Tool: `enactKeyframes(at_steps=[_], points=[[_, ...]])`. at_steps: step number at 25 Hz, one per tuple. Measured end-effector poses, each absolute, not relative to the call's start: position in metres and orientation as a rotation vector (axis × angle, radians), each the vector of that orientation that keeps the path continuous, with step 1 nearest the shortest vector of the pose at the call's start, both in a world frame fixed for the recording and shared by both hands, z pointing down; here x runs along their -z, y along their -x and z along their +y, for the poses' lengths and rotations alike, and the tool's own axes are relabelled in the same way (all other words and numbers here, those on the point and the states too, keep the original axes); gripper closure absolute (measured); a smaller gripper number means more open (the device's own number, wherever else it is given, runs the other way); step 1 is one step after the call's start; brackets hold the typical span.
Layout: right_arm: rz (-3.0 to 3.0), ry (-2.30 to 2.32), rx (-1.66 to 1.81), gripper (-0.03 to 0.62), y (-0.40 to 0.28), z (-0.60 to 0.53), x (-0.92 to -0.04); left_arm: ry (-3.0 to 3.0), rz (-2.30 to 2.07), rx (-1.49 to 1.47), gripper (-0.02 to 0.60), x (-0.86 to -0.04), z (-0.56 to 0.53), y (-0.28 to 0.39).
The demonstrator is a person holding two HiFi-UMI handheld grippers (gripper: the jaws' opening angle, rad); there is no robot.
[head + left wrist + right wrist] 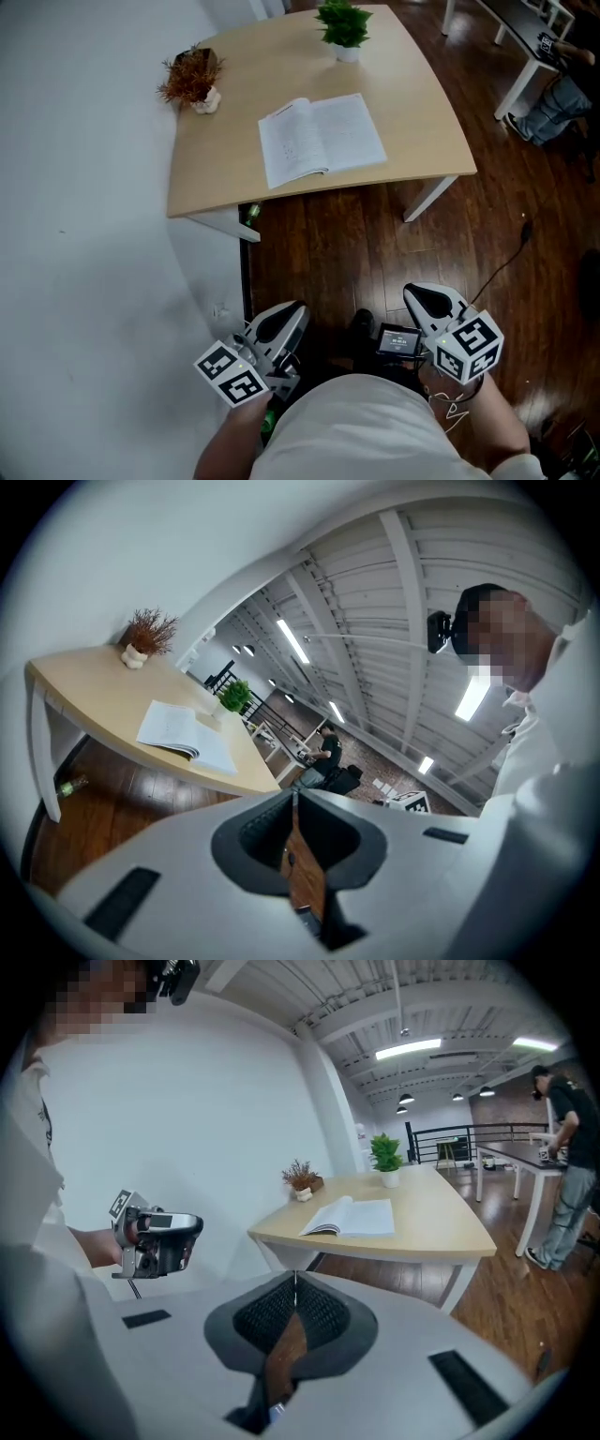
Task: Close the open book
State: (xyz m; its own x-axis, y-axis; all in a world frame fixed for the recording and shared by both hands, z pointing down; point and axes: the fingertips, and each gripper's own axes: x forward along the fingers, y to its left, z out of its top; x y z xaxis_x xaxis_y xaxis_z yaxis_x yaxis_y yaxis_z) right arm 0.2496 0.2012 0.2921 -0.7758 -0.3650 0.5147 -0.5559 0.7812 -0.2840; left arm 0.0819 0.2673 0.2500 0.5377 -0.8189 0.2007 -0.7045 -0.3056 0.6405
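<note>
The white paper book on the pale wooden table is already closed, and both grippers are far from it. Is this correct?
No. The white paper book lies open on the pale wooden table; the head view shows this. The left gripper and the right gripper are indeed far from it.

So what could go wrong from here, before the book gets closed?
1. The open book lies close to the near edge of the table; a sideways push could slide it off rather than fold it.
2. The left gripper and right gripper are both shut and well short of the table. A cover nudged by closed tips may slip and flop back open.
3. The green plant stands just beyond the book; overreaching might tip it.
</note>
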Motion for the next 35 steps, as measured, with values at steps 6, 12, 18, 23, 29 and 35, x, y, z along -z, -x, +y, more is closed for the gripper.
enactKeyframes(at_steps=[6, 12, 18, 23, 29, 35], points=[[-2.539, -0.599, -0.554, 0.592, -0.237, 0.167, -0.295, -2.049, -1.269, 0.213, 0.583, -0.248, 0.238, -0.079], [-2.52, -0.553, -0.465, 0.592, -0.205, 0.14, -0.296, -2.028, -1.279, 0.225, 0.583, -0.255, 0.208, -0.052], [-2.489, -0.48, -0.241, 0.592, -0.149, 0.111, -0.302, -2.051, -1.242, 0.224, 0.583, -0.27, 0.161, -0.007], [-2.428, -0.443, -0.119, 0.592, -0.103, 0.088, -0.305, -2.053, -1.21, 0.22, 0.583, -0.278, 0.119, 0.04], [-2.379, -0.405, 0.014, 0.591, -0.05, 0.064, -0.311, -2.039, -1.144, 0.192, 0.583, -0.292, 0.088, 0.083], [-2.323, -0.377, 0.107, 0.568, -0.012, 0.042, -0.322, -2.045, -1.082, 0.164, 0.583, -0.302, 0.071, 0.107]])
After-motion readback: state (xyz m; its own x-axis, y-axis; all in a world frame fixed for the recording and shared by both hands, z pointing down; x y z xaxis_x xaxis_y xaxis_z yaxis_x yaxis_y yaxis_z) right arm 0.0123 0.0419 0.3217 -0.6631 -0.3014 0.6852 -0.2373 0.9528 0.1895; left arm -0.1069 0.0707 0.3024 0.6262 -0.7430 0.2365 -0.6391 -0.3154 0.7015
